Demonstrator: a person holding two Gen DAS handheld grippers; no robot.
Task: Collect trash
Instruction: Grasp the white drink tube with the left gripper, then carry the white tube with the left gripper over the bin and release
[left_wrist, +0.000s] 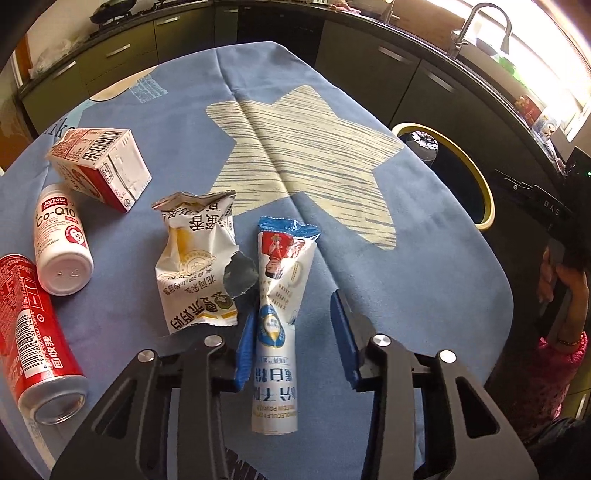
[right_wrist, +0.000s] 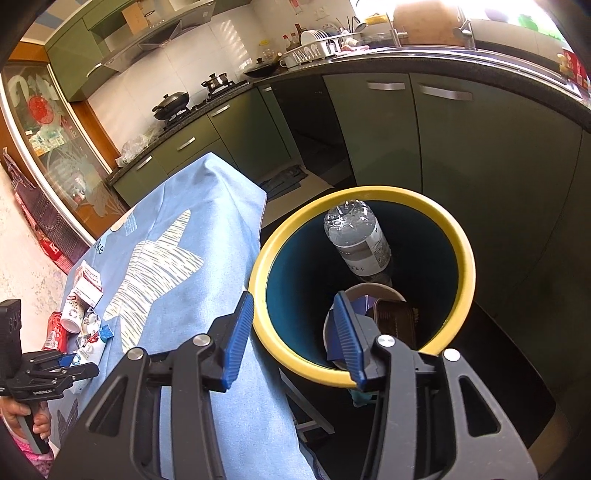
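Note:
My left gripper (left_wrist: 295, 332) is open, its blue pads on either side of a white and blue powder sachet (left_wrist: 277, 325) lying on the blue tablecloth (left_wrist: 424, 277). Left of it lie a torn white snack wrapper (left_wrist: 195, 262), a white Co-Q10 bottle (left_wrist: 61, 240), a red and white carton (left_wrist: 99, 166) and a red can (left_wrist: 33, 339). My right gripper (right_wrist: 291, 332) is open and empty, above the near rim of the yellow-rimmed bin (right_wrist: 458, 236). Inside the bin are a clear plastic bottle (right_wrist: 358, 240), a paper cup (right_wrist: 376, 291) and a dark box (right_wrist: 395, 321).
The bin (left_wrist: 480, 184) stands beside the table's right edge. Green kitchen cabinets (right_wrist: 443, 147) and a dark counter surround the area. The left gripper (right_wrist: 55, 369) and trash pile show at the table's far left in the right wrist view.

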